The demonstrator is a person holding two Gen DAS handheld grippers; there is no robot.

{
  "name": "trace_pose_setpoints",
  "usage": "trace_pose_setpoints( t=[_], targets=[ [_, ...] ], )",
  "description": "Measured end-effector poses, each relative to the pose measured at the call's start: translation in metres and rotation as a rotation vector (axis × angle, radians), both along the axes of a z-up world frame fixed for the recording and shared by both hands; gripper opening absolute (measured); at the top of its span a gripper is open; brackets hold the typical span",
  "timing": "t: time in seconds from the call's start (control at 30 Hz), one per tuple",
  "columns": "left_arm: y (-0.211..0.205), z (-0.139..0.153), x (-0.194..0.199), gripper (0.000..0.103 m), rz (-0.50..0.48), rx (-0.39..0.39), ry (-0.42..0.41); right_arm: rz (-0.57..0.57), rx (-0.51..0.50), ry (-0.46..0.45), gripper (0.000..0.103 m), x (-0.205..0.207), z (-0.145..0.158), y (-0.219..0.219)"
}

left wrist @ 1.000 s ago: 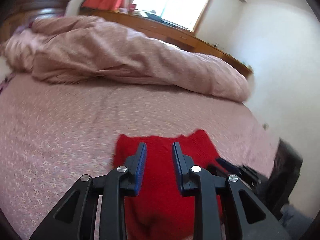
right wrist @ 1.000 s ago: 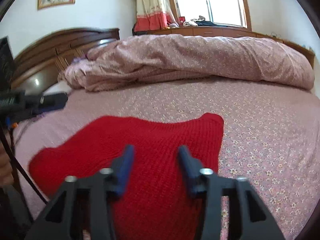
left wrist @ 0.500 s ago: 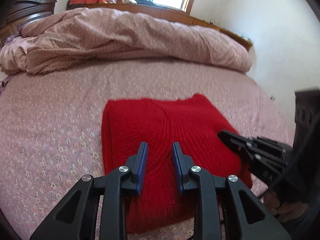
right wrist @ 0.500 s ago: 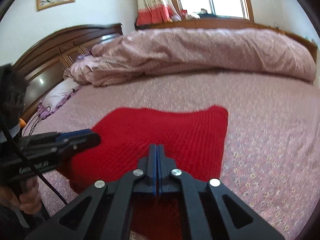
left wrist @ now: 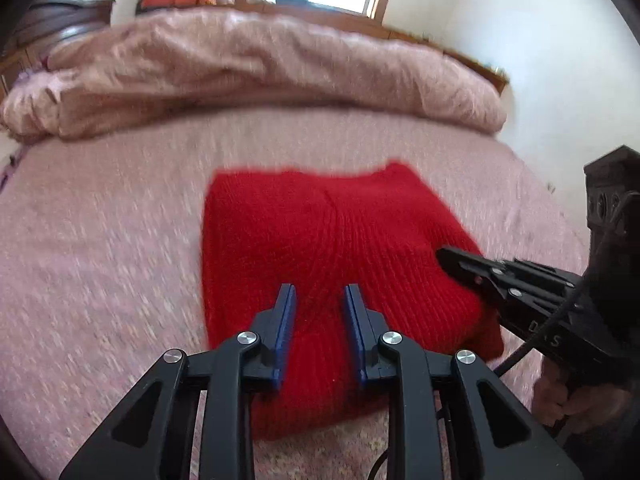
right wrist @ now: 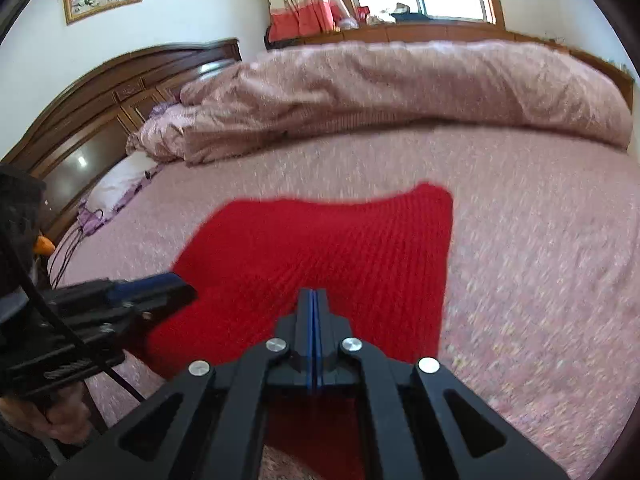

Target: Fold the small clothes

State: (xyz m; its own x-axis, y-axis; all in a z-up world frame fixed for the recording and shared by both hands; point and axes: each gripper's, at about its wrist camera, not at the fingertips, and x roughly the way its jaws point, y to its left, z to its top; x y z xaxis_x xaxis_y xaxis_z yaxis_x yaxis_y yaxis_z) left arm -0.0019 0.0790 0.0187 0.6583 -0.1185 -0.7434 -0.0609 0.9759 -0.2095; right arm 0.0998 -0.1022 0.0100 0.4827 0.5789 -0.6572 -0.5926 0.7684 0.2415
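A: The left hand-held gripper (left wrist: 319, 312)?
B: Blue-padded fingers apart, poised over the near edge of the folded red knitted garment (left wrist: 320, 248). The right hand-held gripper (right wrist: 314, 308) has its fingers pressed together with nothing between them.
A: And the garment?
B: Flat on the pink floral bed sheet (right wrist: 540, 240). Beyond it a rumpled pink duvet (right wrist: 400, 88) lies bunched across the bed, and the dark wooden headboard (right wrist: 100, 112) stands at the far left.
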Motion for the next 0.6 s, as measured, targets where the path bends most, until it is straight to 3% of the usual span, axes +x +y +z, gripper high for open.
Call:
trace_pose_setpoints(
  t=[0.1,0.27,0.37,0.43,0.6],
  targets=[
    [0.000,-0.007,-0.001,0.018,0.012,-0.001,0.005,0.026,0.024,0.018,0.000,0.002,-0.006,-0.001],
    [-0.002,-0.003,-0.003,0.018,0.017,0.013,0.004,0.001,0.117,0.024,0.000,-0.004,0.012,-0.018],
    [-0.003,-0.009,-0.002,0.018,0.017,0.007,0.021,0.009,0.053,0.075,0.000,-0.003,-0.006,-0.010],
    [-0.004,-0.011,-0.002,0.018,0.022,0.007,0.020,0.023,0.025,0.058,0.000,-0.004,-0.014,-0.006],
    [-0.004,-0.003,-0.004,0.019,0.023,0.020,-0.006,-0.002,0.064,0.059,0.000,-0.003,-0.005,-0.009]
  ],
)
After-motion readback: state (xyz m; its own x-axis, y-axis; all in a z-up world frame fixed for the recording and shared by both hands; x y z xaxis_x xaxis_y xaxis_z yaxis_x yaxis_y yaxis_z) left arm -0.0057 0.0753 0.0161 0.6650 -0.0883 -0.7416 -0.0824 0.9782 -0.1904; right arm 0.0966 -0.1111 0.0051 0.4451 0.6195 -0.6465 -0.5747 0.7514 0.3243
